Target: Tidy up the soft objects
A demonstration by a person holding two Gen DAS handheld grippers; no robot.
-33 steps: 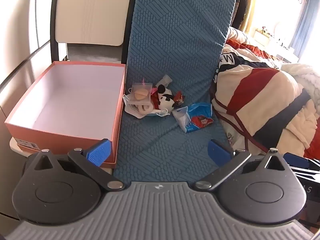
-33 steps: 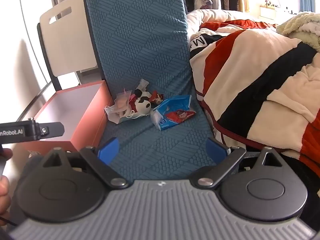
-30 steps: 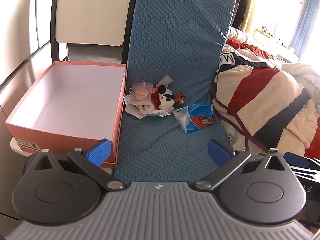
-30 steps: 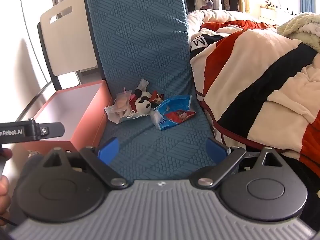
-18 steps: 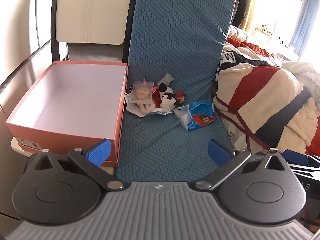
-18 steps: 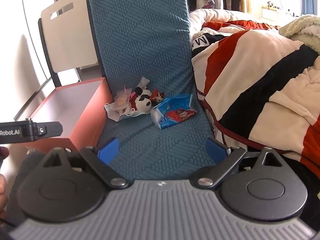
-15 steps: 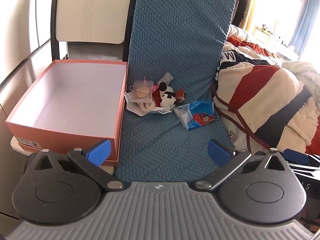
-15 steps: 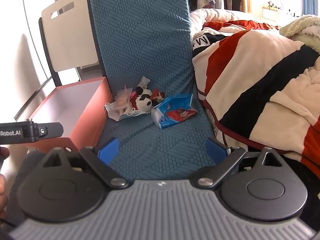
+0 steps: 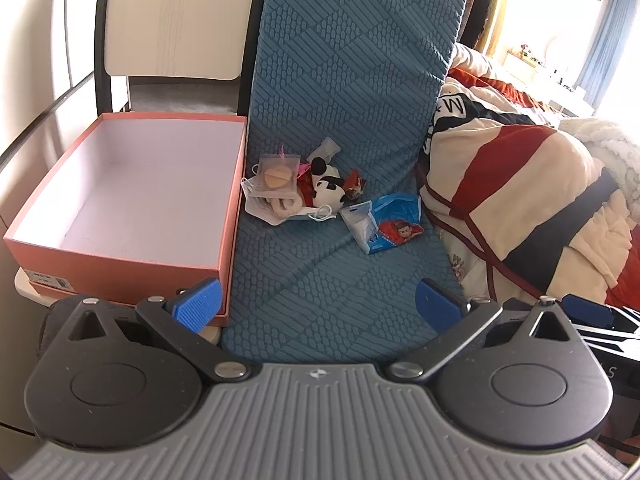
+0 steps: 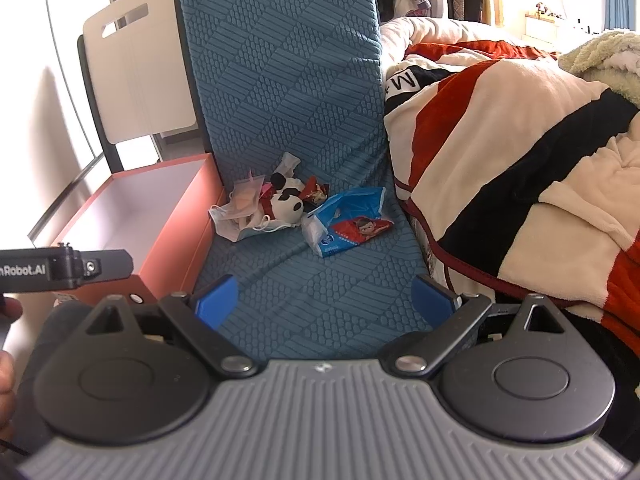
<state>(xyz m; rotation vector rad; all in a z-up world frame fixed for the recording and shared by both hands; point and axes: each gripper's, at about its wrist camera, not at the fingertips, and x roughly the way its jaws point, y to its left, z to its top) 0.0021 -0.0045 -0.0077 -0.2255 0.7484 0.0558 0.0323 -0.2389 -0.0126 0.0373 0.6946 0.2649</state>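
Note:
A small pile of soft things lies on the blue seat cushion (image 9: 320, 272): a black-and-white plush mouse (image 9: 328, 190), a clear pouch with a round puff (image 9: 278, 176), a white face mask (image 9: 276, 210) and a blue tissue pack (image 9: 386, 226). The same plush (image 10: 286, 202) and tissue pack (image 10: 348, 226) show in the right wrist view. An empty orange box (image 9: 120, 192) stands left of the cushion. My left gripper (image 9: 318, 306) and my right gripper (image 10: 326, 298) are both open and empty, hovering short of the pile.
A striped red, cream and black blanket (image 9: 532, 200) lies heaped on the right, against the cushion's edge. The blue chair back (image 9: 352, 60) rises behind the pile. A white chair back (image 10: 132, 76) stands behind the box. The left gripper's body (image 10: 64, 266) shows at left in the right wrist view.
Both grippers have drifted slightly, and the pile now sits a little higher and farther in both views. Jaws stay open. Nothing was picked up.

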